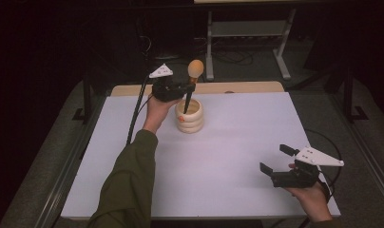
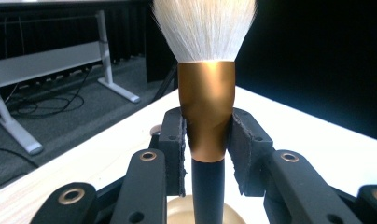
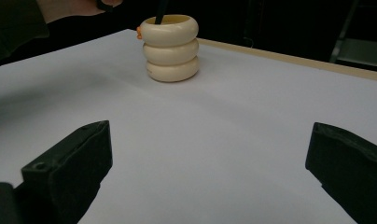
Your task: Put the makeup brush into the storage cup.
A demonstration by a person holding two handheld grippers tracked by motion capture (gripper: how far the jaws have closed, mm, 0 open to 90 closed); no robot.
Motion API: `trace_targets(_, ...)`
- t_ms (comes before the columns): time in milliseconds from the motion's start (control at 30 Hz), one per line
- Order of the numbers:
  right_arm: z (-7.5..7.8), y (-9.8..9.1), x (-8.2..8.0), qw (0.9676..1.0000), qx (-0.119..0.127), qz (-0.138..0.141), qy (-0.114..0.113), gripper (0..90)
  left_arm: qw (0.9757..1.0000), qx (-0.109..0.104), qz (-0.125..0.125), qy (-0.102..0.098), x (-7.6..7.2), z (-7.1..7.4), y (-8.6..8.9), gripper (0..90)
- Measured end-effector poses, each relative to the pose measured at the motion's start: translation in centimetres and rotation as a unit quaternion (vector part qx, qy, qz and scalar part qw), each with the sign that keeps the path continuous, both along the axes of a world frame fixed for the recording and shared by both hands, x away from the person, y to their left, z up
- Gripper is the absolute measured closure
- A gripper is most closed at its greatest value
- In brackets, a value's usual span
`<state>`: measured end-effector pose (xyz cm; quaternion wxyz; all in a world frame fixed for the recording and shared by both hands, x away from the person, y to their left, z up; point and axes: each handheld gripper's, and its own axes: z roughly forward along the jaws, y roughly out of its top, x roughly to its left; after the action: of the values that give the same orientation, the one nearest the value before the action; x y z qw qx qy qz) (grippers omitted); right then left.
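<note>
Brush (image 1: 194,76) in hand, the left gripper (image 1: 180,89) sits in the upper middle of the high view, with its jaws squeezed tight on the shiny gold neck just under the fluffy white hairs. The black stick of the brush already pokes down into the cream cup (image 1: 189,115), which looks like three fat rings piled up on the white table (image 1: 228,156). To do this well, I think the hand should keep the brush straight up, go down slowly, and let go only when the stick rests on the bottom, so the cup does not tip. The right gripper (image 1: 279,160) waits low at the right of the high view, jaws wide apart and holding nothing.
</note>
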<state>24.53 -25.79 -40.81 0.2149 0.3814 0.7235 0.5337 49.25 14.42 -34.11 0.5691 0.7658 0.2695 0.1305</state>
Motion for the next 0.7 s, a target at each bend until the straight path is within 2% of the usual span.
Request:
trace_targets(100,0.0,0.0,0.0,1.0,0.0,0.0,0.0,0.0,1.0,-0.002,0.001,0.008,0.1,-0.6,0.0,67.7)
trace_targets(200,0.0,0.0,0.0,1.0,0.0,0.0,-0.001,0.0,0.9999,0.007,0.0,0.015,0.1,-1.2,-0.1,67.7)
trace_targets(300,0.0,-0.1,0.0,1.0,0.0,0.0,-0.001,0.0,0.9998,0.014,-0.002,0.012,0.2,-1.7,0.0,67.7)
trace_targets(400,0.0,0.0,0.0,1.0,0.001,0.0,0.0,0.0,0.9997,0.012,0.003,0.019,0.2,-2.2,0.2,67.7)
trace_targets(700,0.0,0.1,0.1,1.0,-0.001,0.0,-0.001,0.0,0.9994,0.016,0.005,0.031,0.2,-2.9,0.4,67.6)
